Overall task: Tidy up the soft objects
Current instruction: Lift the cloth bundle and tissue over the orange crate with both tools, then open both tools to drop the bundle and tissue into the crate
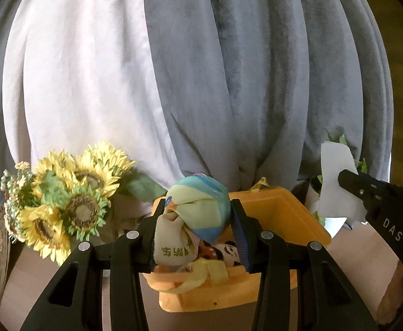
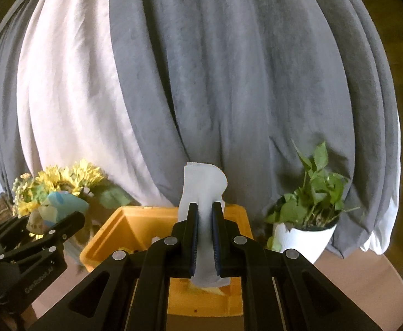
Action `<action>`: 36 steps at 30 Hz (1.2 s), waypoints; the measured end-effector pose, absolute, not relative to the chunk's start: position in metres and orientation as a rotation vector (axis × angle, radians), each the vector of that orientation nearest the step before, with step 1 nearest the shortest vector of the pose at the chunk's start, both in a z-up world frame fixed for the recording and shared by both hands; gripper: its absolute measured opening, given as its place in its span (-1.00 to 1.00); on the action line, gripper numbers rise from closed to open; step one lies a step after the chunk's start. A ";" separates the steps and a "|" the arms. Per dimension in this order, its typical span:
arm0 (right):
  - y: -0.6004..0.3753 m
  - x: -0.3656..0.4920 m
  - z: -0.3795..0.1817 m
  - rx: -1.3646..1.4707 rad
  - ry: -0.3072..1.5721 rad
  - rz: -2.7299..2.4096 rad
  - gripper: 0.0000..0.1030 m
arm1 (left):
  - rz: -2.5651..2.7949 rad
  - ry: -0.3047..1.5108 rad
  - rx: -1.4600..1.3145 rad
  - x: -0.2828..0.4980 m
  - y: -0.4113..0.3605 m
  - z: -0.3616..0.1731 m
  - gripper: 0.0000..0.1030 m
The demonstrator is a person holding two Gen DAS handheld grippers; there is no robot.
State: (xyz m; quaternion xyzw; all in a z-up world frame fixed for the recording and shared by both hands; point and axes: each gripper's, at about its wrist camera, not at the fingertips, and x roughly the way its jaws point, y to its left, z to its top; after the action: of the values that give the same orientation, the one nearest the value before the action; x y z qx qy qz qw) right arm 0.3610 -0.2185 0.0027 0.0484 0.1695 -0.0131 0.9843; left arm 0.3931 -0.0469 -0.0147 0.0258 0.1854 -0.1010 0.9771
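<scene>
1. Jaws of the left gripper (image 1: 198, 220) clamp a knotted colourful cloth bundle (image 1: 198, 209), held above the orange bin (image 1: 281, 215).
2. Jaws of the right gripper (image 2: 204, 237) pinch a white sock (image 2: 203, 190) upright over the same bin.
3. Sunflowers (image 1: 72, 193) stand left of the bin, a potted plant (image 2: 309, 207) right, and grey curtains (image 2: 229, 82) hang behind.
</scene>
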 end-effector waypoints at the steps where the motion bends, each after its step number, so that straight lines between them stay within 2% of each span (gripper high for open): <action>1: -0.218 0.365 0.002 0.098 0.343 -0.026 -0.79 | -0.202 0.374 0.055 0.397 -0.047 -0.015 -0.16; 16: -0.223 0.425 -0.025 0.103 0.444 -0.015 -0.79 | -0.209 0.444 0.069 0.459 -0.055 -0.037 -0.16; 32: -0.224 0.477 -0.067 0.118 0.608 0.007 -0.79 | -0.249 0.623 0.094 0.520 -0.068 -0.079 -0.14; 36: -0.223 0.485 -0.074 0.119 0.635 0.012 -0.79 | -0.252 0.662 0.096 0.526 -0.070 -0.085 0.00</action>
State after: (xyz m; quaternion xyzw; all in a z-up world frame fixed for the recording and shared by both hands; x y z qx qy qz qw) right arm 0.4851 -0.2233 -0.0735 0.0583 0.3118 0.0059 0.9483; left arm 0.5264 -0.0696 -0.0846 0.0468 0.3241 -0.1235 0.9368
